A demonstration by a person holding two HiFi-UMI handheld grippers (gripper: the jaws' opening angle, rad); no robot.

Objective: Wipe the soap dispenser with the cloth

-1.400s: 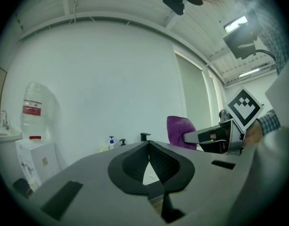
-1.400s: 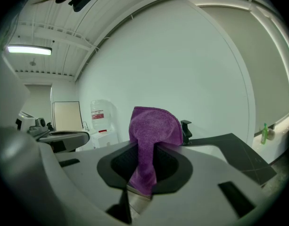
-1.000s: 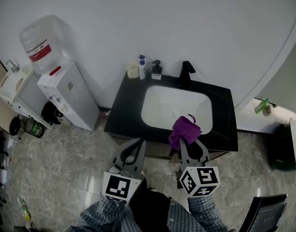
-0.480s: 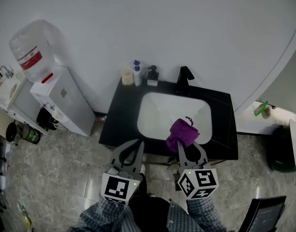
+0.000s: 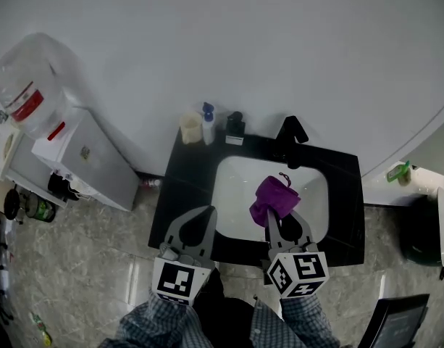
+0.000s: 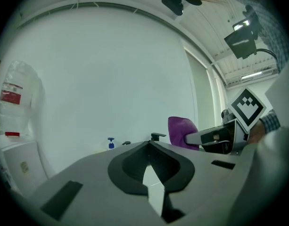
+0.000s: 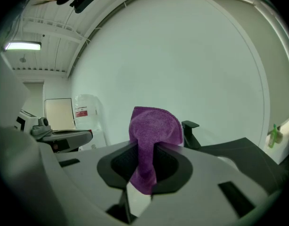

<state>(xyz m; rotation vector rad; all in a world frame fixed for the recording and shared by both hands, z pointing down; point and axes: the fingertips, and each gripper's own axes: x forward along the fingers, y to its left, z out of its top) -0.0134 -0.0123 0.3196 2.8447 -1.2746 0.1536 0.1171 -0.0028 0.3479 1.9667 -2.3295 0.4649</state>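
The right gripper (image 7: 145,160) has its fingers clamped on the cloth (image 7: 153,126). The left gripper (image 6: 149,146) has its fingers together, with the soap dispenser (image 5: 235,127) well ahead of them.

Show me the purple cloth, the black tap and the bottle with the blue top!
purple cloth (image 5: 272,198), head view, on the middle of its bunched-up part.
black tap (image 5: 290,133), head view, on its upper body behind the basin.
blue-topped bottle (image 5: 208,131), head view, on its white body under the cap.

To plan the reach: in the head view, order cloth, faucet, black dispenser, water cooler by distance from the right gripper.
1. Cloth, held in the right gripper.
2. Faucet, behind the sink.
3. Black dispenser, back left of counter.
4. Water cooler, far left.
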